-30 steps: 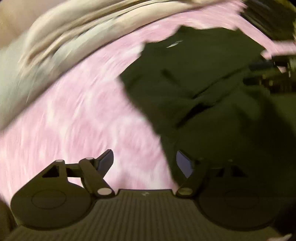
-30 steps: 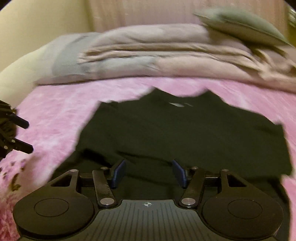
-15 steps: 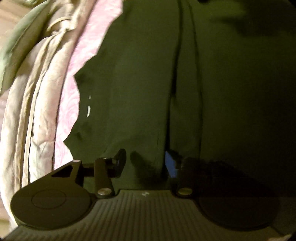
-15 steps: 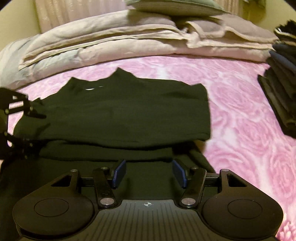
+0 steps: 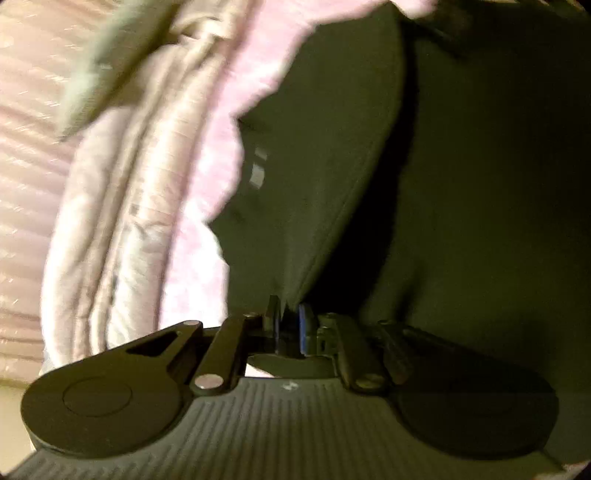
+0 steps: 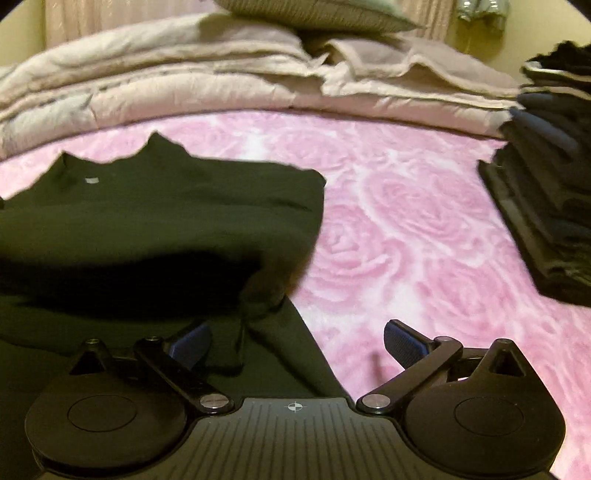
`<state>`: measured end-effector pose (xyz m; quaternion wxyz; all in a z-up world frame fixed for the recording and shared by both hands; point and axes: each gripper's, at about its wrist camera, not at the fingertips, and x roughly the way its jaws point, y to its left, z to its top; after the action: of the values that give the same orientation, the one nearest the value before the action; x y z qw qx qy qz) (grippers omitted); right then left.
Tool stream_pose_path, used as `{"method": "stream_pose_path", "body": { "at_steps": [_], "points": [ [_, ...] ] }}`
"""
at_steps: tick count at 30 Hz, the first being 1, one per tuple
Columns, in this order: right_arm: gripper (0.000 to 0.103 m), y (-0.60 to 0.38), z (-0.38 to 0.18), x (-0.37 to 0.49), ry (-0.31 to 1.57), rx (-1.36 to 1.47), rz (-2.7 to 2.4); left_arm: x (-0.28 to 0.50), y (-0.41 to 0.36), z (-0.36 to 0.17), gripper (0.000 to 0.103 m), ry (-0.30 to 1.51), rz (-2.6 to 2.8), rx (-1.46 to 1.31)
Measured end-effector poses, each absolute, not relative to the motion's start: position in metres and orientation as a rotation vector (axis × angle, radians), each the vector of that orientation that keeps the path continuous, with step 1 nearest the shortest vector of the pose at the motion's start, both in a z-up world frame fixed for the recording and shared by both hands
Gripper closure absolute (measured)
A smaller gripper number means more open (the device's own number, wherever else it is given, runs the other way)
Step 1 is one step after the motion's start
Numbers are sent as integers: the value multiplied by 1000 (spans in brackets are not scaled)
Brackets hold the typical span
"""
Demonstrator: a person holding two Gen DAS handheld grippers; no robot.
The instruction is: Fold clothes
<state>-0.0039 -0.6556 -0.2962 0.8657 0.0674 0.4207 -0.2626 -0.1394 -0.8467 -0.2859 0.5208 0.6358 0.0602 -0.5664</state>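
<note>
A black shirt (image 6: 155,221) lies partly folded on the pink rose-patterned bedspread (image 6: 406,229), collar and white neck label at the far side. In the left wrist view the shirt (image 5: 325,155) fills the right half. My left gripper (image 5: 290,326) is shut on a fold edge of the shirt and lifts it a little. My right gripper (image 6: 295,339) is wide open, low over the shirt's near right edge, with the left finger over cloth and the right finger over bare bedspread.
A folded beige quilt (image 6: 221,85) with a grey-green pillow (image 6: 314,13) lies along the far side of the bed. A stack of folded dark clothes (image 6: 546,206) stands at the right. The quilt also shows in the left wrist view (image 5: 122,206).
My left gripper went from open to shut on the shirt's fold edge. My right gripper opened wider and shifted right toward the shirt's right edge.
</note>
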Motion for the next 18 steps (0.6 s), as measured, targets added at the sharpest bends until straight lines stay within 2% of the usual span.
{"method": "stream_pose_path", "body": {
  "at_steps": [4,11,18],
  "points": [
    [1,-676,-294,-7,823,77,-709,-141,-840,-307,94,148,-1321,1582],
    [1,-699,-297,-30,874,175,-758,-154,-837,-325,91,156,-1355,1650],
    [1,-689,-287,-59,908,246,-789,-148,-812,-327,76,231,-1296,1695]
  ]
}}
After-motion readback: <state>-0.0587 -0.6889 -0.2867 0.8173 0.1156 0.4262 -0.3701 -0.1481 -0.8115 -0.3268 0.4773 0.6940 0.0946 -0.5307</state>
